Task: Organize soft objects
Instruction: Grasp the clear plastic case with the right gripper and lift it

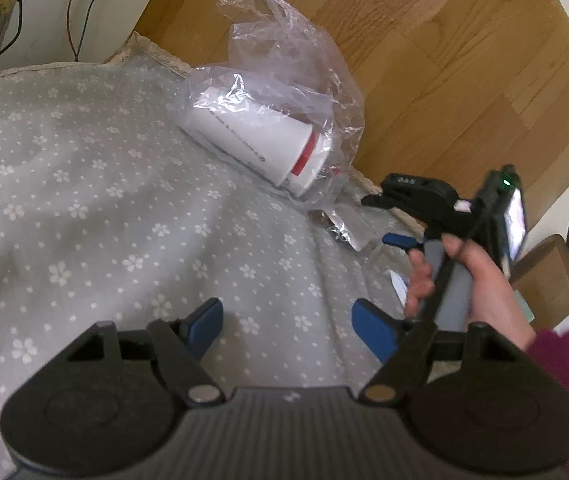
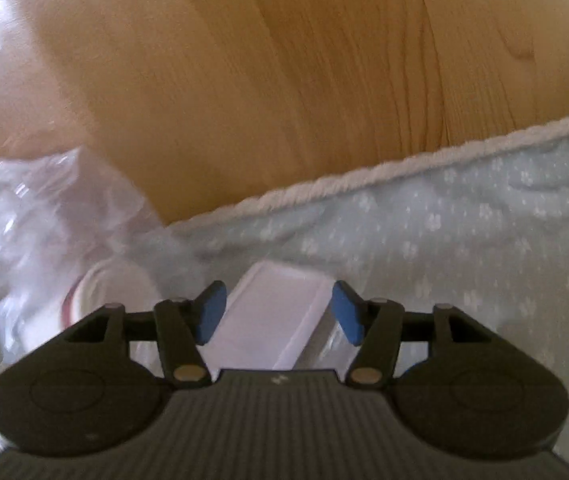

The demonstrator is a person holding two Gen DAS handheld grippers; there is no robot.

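A clear plastic bag [image 1: 284,60] holding a stack of white paper cups [image 1: 260,136] with a red band lies on the grey flowered cloth [image 1: 84,200] near its edge. My left gripper [image 1: 284,324] is open and empty above the cloth, short of the bag. My right gripper [image 2: 278,310] is open, its blue pads either side of a white packet [image 2: 272,316] lying on the cloth; it also shows in the left wrist view [image 1: 400,236], right of the bag. The bag [image 2: 36,220] and cup rim [image 2: 100,280] appear blurred at the left of the right wrist view.
The cloth's trimmed edge [image 2: 364,172] runs across, with wooden floor [image 1: 444,60] beyond it. Cables [image 1: 72,8] hang by a white wall at the far left. A brown box [image 1: 548,276] stands at the right.
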